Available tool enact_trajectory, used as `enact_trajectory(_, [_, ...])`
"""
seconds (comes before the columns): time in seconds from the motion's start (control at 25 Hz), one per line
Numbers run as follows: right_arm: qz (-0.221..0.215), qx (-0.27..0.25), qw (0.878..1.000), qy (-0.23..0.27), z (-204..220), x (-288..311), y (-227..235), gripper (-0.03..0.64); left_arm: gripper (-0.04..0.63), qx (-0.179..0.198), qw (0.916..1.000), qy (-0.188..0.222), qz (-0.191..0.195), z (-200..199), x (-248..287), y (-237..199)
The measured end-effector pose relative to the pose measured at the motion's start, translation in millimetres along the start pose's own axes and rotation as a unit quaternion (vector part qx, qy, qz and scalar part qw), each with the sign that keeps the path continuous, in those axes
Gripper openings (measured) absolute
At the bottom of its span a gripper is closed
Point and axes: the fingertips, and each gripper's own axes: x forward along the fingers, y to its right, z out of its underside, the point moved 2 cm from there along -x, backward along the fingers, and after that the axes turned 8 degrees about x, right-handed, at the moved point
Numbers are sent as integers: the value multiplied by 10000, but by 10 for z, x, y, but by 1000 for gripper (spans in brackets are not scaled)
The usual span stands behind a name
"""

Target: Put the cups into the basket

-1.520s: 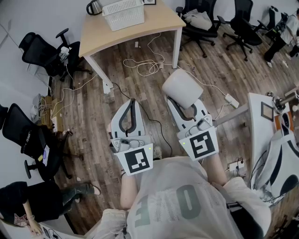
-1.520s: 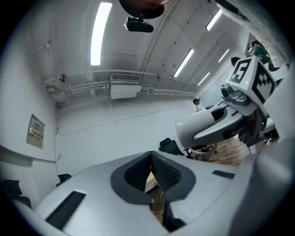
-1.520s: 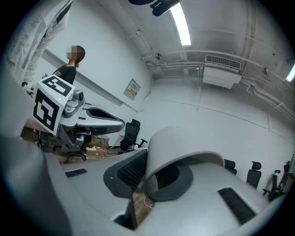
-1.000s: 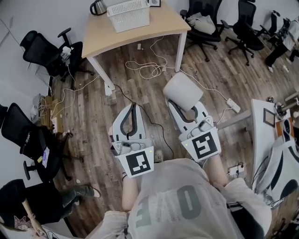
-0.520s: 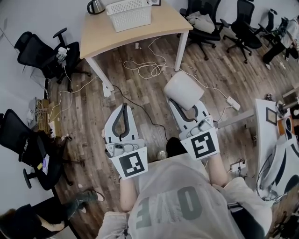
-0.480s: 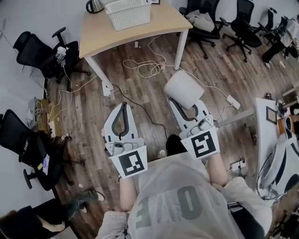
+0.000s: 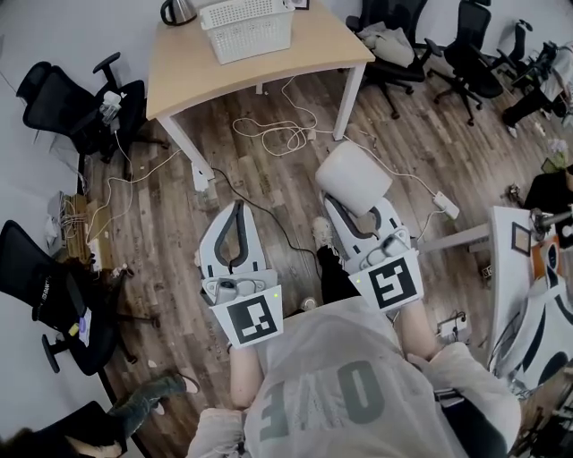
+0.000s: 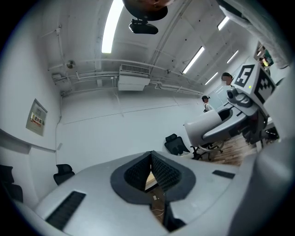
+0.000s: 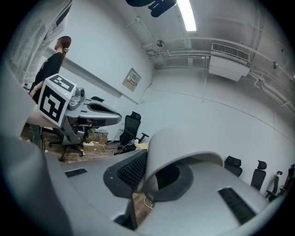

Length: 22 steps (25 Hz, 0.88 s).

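My right gripper (image 7: 356, 207) is shut on a white cup (image 7: 352, 177), held out over the wooden floor; in the right gripper view the cup (image 9: 171, 146) lies on its side between the ribbed pads (image 9: 131, 169), its rim wall pinched. My left gripper (image 7: 237, 211) hangs beside it to the left, shut, with its pads (image 8: 162, 169) meeting at the tips and nothing between them. The white basket (image 7: 247, 27) stands on the far wooden table (image 7: 215, 67), well ahead of both grippers.
A kettle (image 7: 176, 11) sits at the table's back left. Loose cables (image 7: 273, 130) and a power strip (image 7: 445, 206) lie on the floor before the table. Black office chairs (image 7: 67, 98) stand at left and top right. A white desk (image 7: 515, 268) is at right.
The person has stepped forward: a dark-trousered leg and shoe now show between the grippers. The left gripper drifted slightly left. The cup stays in the right gripper.
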Motion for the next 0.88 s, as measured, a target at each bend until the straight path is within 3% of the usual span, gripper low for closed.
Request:
enact_trajectory(0.24, [-111,5,9999,-12,130,563,465,31,10,30,10000,-51,-40,114,677,-23])
enact_trajectory(0.52, [-320,93,9993,153,185,1309,1350,31,9,-25,9994,-175,-295,193,1797,-139])
enact_trajectory(0.88, [-559,195,9977,344,293,2283,2425,31,9,268,9977,-346,-510,202,3213,-359])
